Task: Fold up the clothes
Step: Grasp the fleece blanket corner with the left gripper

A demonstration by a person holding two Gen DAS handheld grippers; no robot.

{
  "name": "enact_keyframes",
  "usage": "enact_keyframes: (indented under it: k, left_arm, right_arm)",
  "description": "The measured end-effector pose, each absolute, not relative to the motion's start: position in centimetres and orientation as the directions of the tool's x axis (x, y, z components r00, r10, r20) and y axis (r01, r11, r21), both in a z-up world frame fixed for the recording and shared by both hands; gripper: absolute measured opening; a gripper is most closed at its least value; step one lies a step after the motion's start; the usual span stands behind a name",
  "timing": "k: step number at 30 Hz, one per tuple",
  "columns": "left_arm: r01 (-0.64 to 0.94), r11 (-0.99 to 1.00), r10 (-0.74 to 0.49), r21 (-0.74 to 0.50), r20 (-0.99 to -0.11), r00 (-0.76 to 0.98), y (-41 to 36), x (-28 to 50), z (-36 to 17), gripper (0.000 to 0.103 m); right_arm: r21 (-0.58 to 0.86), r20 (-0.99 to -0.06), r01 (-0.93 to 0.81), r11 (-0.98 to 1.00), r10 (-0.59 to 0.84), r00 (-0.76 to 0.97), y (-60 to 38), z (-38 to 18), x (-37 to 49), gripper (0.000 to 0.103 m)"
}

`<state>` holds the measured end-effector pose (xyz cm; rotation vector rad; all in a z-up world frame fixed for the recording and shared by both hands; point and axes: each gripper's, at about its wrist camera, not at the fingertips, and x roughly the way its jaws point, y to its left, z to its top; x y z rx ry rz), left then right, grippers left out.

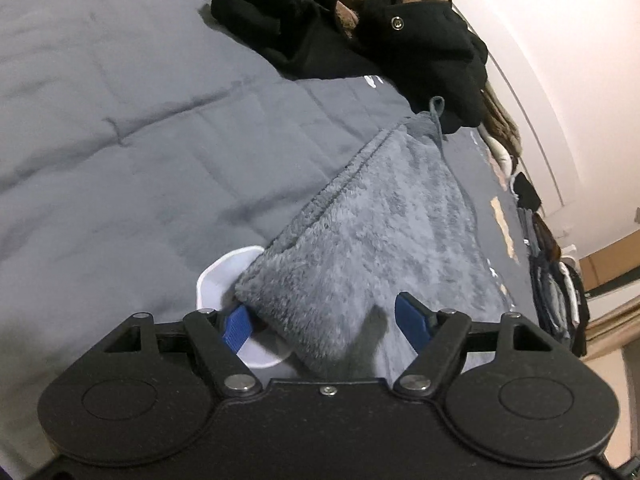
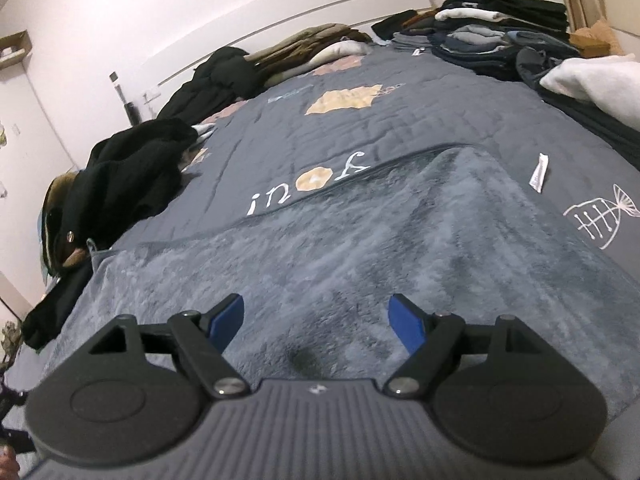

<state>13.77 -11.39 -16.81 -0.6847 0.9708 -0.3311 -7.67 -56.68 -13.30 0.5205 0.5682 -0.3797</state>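
Left wrist view: grey fleece garment (image 1: 360, 232) lies flat on the grey quilted bedspread (image 1: 120, 140), its near corner between the spread blue fingers of the left gripper (image 1: 326, 326), nothing clamped. Right gripper (image 2: 316, 322) hovers over the same fleece, fingers wide apart, empty. Black jacket heap (image 1: 360, 28) lies beyond; folded clothes stack (image 2: 500, 36) far right.

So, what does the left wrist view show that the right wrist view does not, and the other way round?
Only the left wrist view shows a white object partly under the corner of the grey fleece towel. Only the right wrist view shows the folded clothes stacks at the far side, the quilt's white lettering and a small white sachet. Both show the towel, the black garment pile and an open hand-held gripper: left, right.
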Motion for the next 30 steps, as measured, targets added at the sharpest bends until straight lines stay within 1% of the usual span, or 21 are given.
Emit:
enact_keyframes:
  k: [1, 2, 3, 9, 15, 16, 17, 19, 20, 22, 23, 24, 27, 29, 30]
  left_arm:
    - [-0.035, 0.746, -0.544, -0.665, -0.640, 0.542, -11.1, 13.6, -16.4, 0.064]
    - [-0.031, 0.747, -0.543, -0.664, -0.637, 0.547, -10.7, 13.5, -16.0, 0.038]
    - [-0.028, 0.748, -0.542, -0.663, -0.634, 0.551, -10.4, 13.3, -15.6, 0.018]
    - [-0.005, 0.753, -0.535, -0.658, -0.616, 0.578, -8.3, 12.4, -13.1, 0.012]
    - [0.017, 0.758, -0.528, -0.653, -0.597, 0.604, -6.3, 11.4, -10.6, 0.011]
    - [0.018, 0.760, -0.526, -0.649, -0.599, 0.604, -5.9, 11.3, -10.3, 0.011]
    - [0.015, 0.771, -0.524, -0.637, -0.620, 0.584, -5.5, 11.2, -10.4, 0.012]
    - [0.004, 0.804, -0.512, -0.594, -0.690, 0.511, -5.1, 11.5, -11.6, 0.019]
    - [0.000, 0.832, -0.482, -0.555, -0.723, 0.495, -4.9, 11.4, -11.9, 0.027]
    - [0.034, 0.869, -0.442, -0.494, -0.743, 0.503, -4.8, 10.9, -11.7, 0.033]
    - [0.044, 0.882, -0.418, -0.470, -0.733, 0.537, -4.5, 10.5, -11.1, 0.041]
    - [0.055, 0.899, -0.383, -0.434, -0.719, 0.580, -4.1, 10.2, -10.2, 0.046]
    - [0.103, 0.928, -0.332, -0.357, -0.671, 0.663, -4.0, 10.3, -7.5, 0.051]
    - [0.168, 0.938, -0.331, -0.302, -0.651, 0.683, -5.3, 11.6, -6.0, 0.053]
    - [0.216, 0.943, -0.330, -0.252, -0.634, 0.700, -6.4, 12.4, -5.3, 0.056]
  right_arm:
    - [0.355, -0.596, 0.471, 0.808, -0.193, 0.779, -56.6, -13.4, -7.6, 0.079]
    - [0.355, -0.600, 0.470, 0.809, -0.189, 0.778, -56.6, -13.5, -7.5, 0.079]
    - [0.356, -0.603, 0.468, 0.809, -0.184, 0.776, -56.6, -13.6, -7.4, 0.079]
    - [0.369, -0.610, 0.466, 0.804, -0.168, 0.774, -56.7, -13.6, -7.5, 0.079]
    - [0.396, -0.613, 0.456, 0.797, -0.140, 0.778, -57.0, -13.4, -7.7, 0.079]
    - [0.401, -0.613, 0.455, 0.795, -0.136, 0.778, -57.0, -13.3, -7.7, 0.079]
    - [0.403, -0.614, 0.451, 0.796, -0.130, 0.778, -57.0, -13.3, -7.7, 0.079]
    - [0.399, -0.623, 0.446, 0.801, -0.120, 0.773, -56.7, -13.5, -7.5, 0.079]
    - [0.396, -0.627, 0.443, 0.804, -0.116, 0.770, -56.6, -13.5, -7.5, 0.079]
    - [0.379, -0.634, 0.444, 0.812, -0.122, 0.764, -56.4, -13.6, -7.4, 0.079]
    - [0.371, -0.634, 0.442, 0.817, -0.125, 0.763, -56.3, -13.6, -7.3, 0.079]
    - [0.369, -0.631, 0.441, 0.818, -0.128, 0.765, -56.2, -13.5, -7.4, 0.079]
    - [0.375, -0.618, 0.444, 0.814, -0.138, 0.774, -56.4, -13.4, -7.5, 0.079]
    - [0.376, -0.605, 0.442, 0.814, -0.145, 0.783, -56.4, -13.3, -7.5, 0.079]
    - [0.374, -0.599, 0.437, 0.818, -0.147, 0.787, -56.4, -13.3, -7.5, 0.079]
